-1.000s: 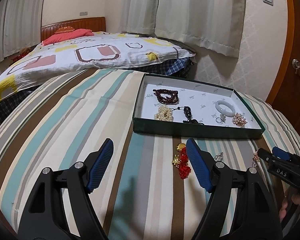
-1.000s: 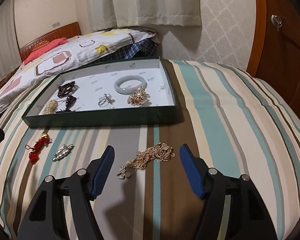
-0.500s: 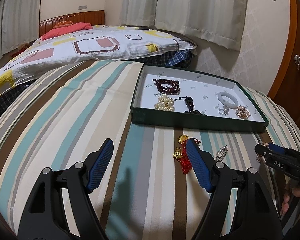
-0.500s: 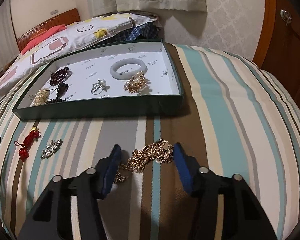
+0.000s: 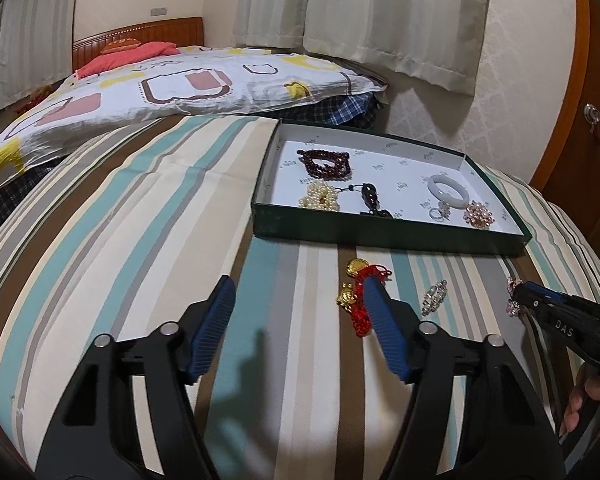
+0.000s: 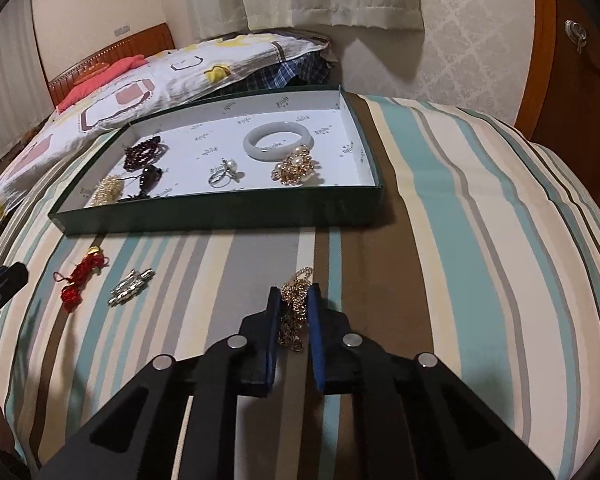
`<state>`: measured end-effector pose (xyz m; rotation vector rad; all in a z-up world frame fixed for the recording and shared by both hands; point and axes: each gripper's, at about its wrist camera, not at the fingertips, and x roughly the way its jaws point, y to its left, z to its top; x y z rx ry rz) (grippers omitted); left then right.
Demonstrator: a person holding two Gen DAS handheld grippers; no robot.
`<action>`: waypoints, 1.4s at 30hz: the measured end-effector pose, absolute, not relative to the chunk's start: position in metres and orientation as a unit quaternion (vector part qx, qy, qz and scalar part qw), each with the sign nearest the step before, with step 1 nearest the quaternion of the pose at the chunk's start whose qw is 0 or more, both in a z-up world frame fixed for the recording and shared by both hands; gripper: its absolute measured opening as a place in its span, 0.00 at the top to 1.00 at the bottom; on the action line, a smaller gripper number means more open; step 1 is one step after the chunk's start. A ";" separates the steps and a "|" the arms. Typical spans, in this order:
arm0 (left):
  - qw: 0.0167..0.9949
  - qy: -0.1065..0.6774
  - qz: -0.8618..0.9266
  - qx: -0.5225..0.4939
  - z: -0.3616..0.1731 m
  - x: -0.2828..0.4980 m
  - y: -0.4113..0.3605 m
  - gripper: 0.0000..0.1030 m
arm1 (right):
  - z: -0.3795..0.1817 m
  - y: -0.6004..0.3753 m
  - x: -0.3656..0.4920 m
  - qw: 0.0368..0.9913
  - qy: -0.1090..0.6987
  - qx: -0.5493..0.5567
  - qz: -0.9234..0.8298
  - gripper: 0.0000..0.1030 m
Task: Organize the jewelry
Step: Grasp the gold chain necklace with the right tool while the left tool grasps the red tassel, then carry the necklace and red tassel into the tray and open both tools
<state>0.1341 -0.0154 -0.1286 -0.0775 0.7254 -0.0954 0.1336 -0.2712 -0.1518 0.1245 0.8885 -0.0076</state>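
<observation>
The right claw (image 6: 294, 300) is squeezed tight on a bumpy gold chain (image 6: 296, 304) that lies on the striped bed cover (image 6: 460, 240), its length running away toward the green box (image 6: 220, 210). White letters "DAS" show on its black side. The left claw (image 5: 300, 308) is closing with nothing between its blue pads. A red knotted cord (image 5: 366, 300) lies beside it. A smooth white round bangle (image 6: 278, 141) sits in the box.

One green box (image 6: 220, 216) holds about six jewelry pieces; three more pieces lie on the bed (image 6: 460, 240).
</observation>
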 end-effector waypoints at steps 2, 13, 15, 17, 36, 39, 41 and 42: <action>0.932 0.357 -0.051 -0.035 -0.129 0.134 -0.018 0.38 | -0.150 -0.270 0.130 0.903 0.427 0.058 -0.004 0.87; 0.918 0.389 -0.078 -0.023 -0.143 0.141 -0.034 0.47 | -0.146 -0.266 0.127 0.906 0.419 0.057 0.004 0.87; 0.913 0.399 -0.082 -0.021 -0.148 0.146 -0.038 0.50 | -0.147 -0.266 0.127 0.906 0.420 0.058 0.005 0.87; 0.911 0.404 -0.084 -0.022 -0.151 0.149 -0.040 0.50 | -0.147 -0.266 0.127 0.905 0.421 0.059 0.006 0.87; 0.908 0.403 -0.110 -0.038 -0.151 0.147 -0.032 0.90 | -0.147 -0.261 0.126 0.906 0.418 0.065 0.013 0.87; 0.912 0.393 -0.107 -0.041 -0.142 0.144 -0.028 0.90 | -0.144 -0.261 0.124 0.907 0.415 0.065 0.014 0.87; 0.915 0.387 -0.106 -0.042 -0.137 0.141 -0.026 0.90 | -0.141 -0.261 0.123 0.909 0.411 0.066 0.015 0.87; 0.917 0.383 -0.106 -0.043 -0.134 0.140 -0.025 0.90 | -0.139 -0.261 0.123 0.910 0.408 0.067 0.015 0.87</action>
